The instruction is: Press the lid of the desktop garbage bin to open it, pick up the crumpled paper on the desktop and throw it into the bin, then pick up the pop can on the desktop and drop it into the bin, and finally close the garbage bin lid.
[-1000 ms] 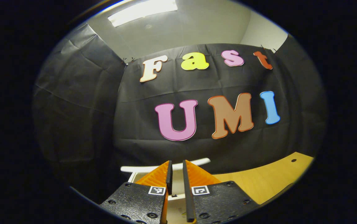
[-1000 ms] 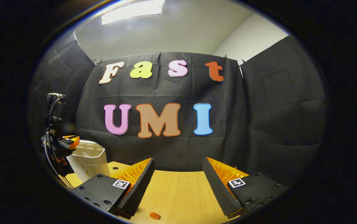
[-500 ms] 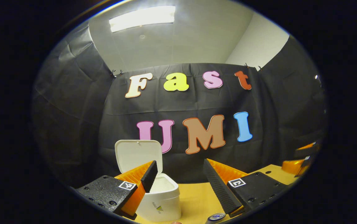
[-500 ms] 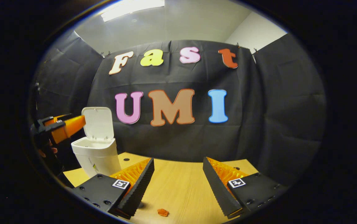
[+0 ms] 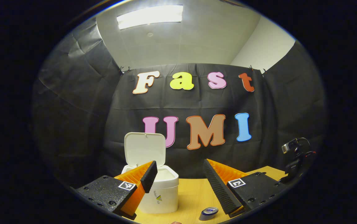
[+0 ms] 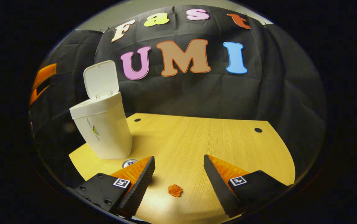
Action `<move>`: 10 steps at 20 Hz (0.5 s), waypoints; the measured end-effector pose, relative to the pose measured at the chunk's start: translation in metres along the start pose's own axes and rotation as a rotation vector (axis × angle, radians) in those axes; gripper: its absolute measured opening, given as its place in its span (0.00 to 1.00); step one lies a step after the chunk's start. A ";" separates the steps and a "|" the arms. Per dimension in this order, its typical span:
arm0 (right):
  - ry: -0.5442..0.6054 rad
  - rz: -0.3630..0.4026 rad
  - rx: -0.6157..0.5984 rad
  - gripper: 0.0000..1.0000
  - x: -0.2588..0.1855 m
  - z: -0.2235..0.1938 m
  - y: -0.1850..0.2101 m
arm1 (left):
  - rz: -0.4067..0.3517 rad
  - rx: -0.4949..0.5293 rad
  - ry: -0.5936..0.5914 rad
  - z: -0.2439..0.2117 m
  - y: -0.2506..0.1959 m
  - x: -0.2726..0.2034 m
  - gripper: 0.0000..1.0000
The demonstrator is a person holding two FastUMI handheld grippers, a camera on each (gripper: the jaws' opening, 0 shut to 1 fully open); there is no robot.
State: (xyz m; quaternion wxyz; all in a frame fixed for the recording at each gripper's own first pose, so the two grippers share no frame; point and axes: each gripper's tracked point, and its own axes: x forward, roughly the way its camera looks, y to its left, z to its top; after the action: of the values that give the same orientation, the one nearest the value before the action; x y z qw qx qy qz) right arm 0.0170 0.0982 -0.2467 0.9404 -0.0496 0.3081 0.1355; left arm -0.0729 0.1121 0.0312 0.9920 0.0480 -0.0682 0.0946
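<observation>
The white garbage bin (image 5: 159, 193) stands on the wooden table with its lid (image 5: 144, 152) flipped upright. My left gripper (image 5: 180, 164) is open and empty, held back from the bin, which lies behind its left finger. A pop can (image 5: 209, 213) lies on the table below its right finger. In the right gripper view the bin (image 6: 102, 127) and raised lid (image 6: 101, 79) are at the left. A small orange crumpled paper (image 6: 175, 190) lies on the table, low between the fingers of my open right gripper (image 6: 178, 159). The can (image 6: 130, 162) peeks out beside its left finger.
The table (image 6: 197, 137) has a curved far edge and two dark holes (image 6: 258, 130). Black cloth walls close it in behind. The other gripper (image 5: 296, 155) shows at the far right of the left gripper view, and part of the left one (image 6: 43, 77) at the right gripper view's far left.
The bin lid went from shut to standing open. My left gripper opened and drew back from the bin. My right gripper tipped down toward the table, bringing the paper between its fingers.
</observation>
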 end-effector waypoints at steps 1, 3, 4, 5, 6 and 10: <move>0.026 0.002 -0.019 0.99 0.007 -0.011 0.001 | 0.015 0.007 0.009 -0.001 0.006 -0.002 0.92; 0.090 0.011 -0.047 1.00 0.025 -0.034 0.004 | 0.039 0.021 0.025 -0.003 0.016 -0.006 0.92; 0.120 0.015 -0.054 0.96 0.031 -0.044 0.004 | 0.049 0.027 0.031 -0.005 0.021 -0.008 0.92; 0.144 0.018 -0.062 1.00 0.037 -0.055 0.005 | 0.062 0.031 0.039 -0.005 0.025 -0.009 0.92; 0.170 0.015 -0.073 0.97 0.044 -0.062 0.005 | 0.071 0.031 0.048 -0.008 0.030 -0.011 0.92; 0.260 0.025 -0.122 0.98 0.060 -0.100 0.008 | 0.103 0.037 0.093 -0.019 0.043 -0.015 0.92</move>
State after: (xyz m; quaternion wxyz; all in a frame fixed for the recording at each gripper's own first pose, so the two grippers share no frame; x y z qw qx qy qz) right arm 0.0050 0.1014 -0.3630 0.8859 -0.1201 0.4192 0.1582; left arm -0.0935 0.1537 0.0138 0.9869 0.0583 -0.0228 0.1490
